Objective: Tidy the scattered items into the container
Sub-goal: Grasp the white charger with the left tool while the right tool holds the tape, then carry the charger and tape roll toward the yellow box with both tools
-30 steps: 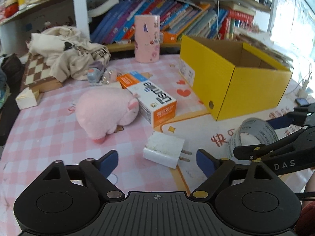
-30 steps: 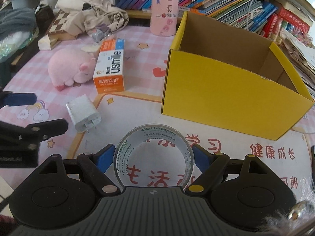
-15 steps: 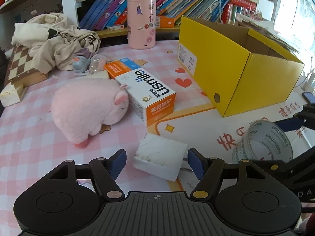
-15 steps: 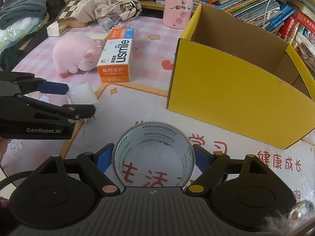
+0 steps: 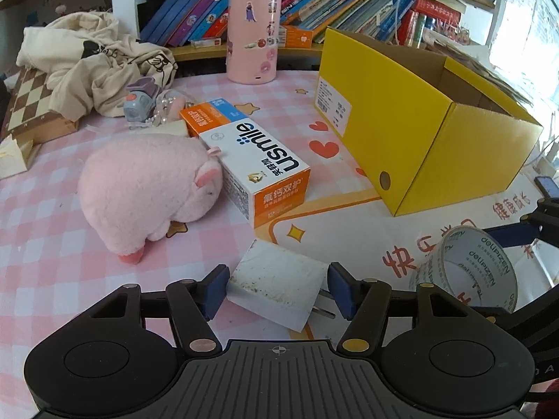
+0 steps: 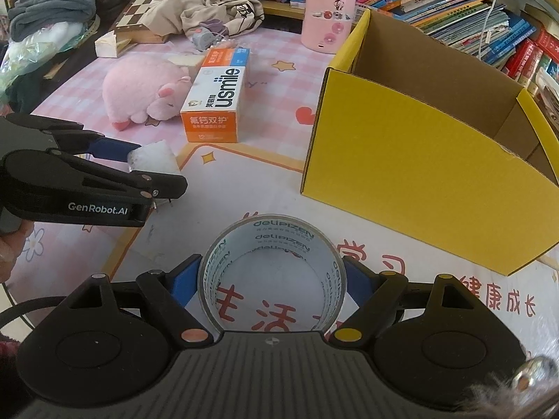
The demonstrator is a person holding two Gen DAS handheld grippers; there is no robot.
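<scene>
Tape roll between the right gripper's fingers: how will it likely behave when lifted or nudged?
The tape roll is a thin hollow ring, so probably light and may flex under squeezing. Its glossy curved wall could slip on the pads. Lying flat, it shouldn't roll unless tipped on edge.

A lived-in home study corner, probably a child's. A table under a pink checked cloth (image 5: 42, 265) with hearts and stars fills the view. At twelve o'clock, a low wooden shelf (image 5: 244, 50) packed with leaning colourful children's books (image 5: 314, 3). At ten o'clock, a crumpled cream cartoon-print garment (image 5: 91, 66) lies over a wooden chessboard (image 5: 28, 104). A pink plush pig (image 5: 146, 188) sits at centre.
</scene>
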